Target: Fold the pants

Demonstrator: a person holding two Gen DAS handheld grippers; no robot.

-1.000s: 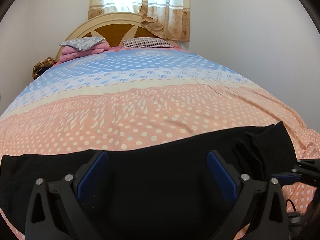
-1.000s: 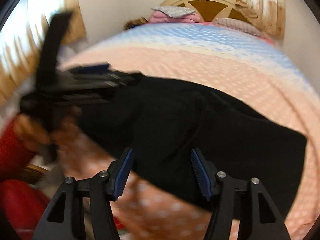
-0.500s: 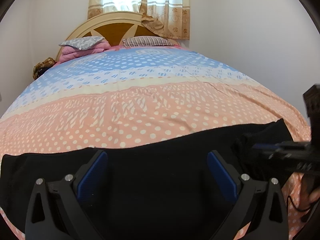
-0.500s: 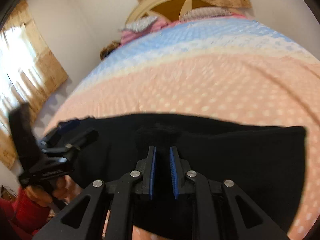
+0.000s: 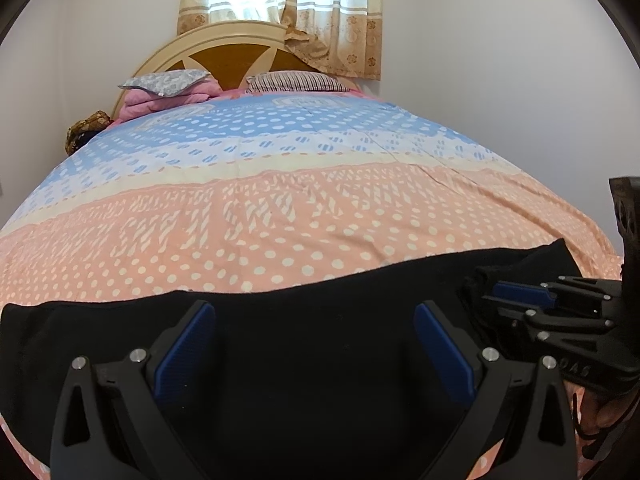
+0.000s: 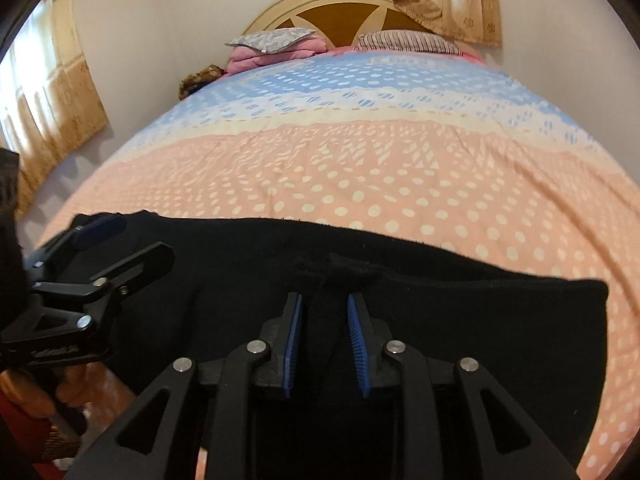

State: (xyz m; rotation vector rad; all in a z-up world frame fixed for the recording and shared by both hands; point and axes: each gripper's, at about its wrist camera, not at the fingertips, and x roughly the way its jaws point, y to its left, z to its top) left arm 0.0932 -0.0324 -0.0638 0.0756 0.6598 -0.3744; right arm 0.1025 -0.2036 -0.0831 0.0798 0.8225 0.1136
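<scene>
Black pants (image 5: 312,320) lie stretched sideways across the near edge of the bed, also in the right wrist view (image 6: 460,312). My left gripper (image 5: 314,340) is open wide, its fingers over the middle of the pants, holding nothing. My right gripper (image 6: 323,320) is nearly closed, its blue pads (image 6: 294,332) pinching a raised fold of the black fabric. In the left wrist view the right gripper (image 5: 500,300) sits at the right end of the pants. In the right wrist view the left gripper (image 6: 116,240) sits at the left end.
The bed (image 5: 280,208) has a peach and blue dotted cover. Pillows (image 5: 296,82) and a pink blanket (image 5: 160,98) lie at the wooden headboard (image 5: 228,54). White walls and a curtained window (image 5: 280,12) stand behind. A second curtain (image 6: 44,112) hangs at the left.
My right gripper swung onto the right end of the pants and closed from open onto a fold of fabric, now a little wider apart. My left gripper stayed open and still.
</scene>
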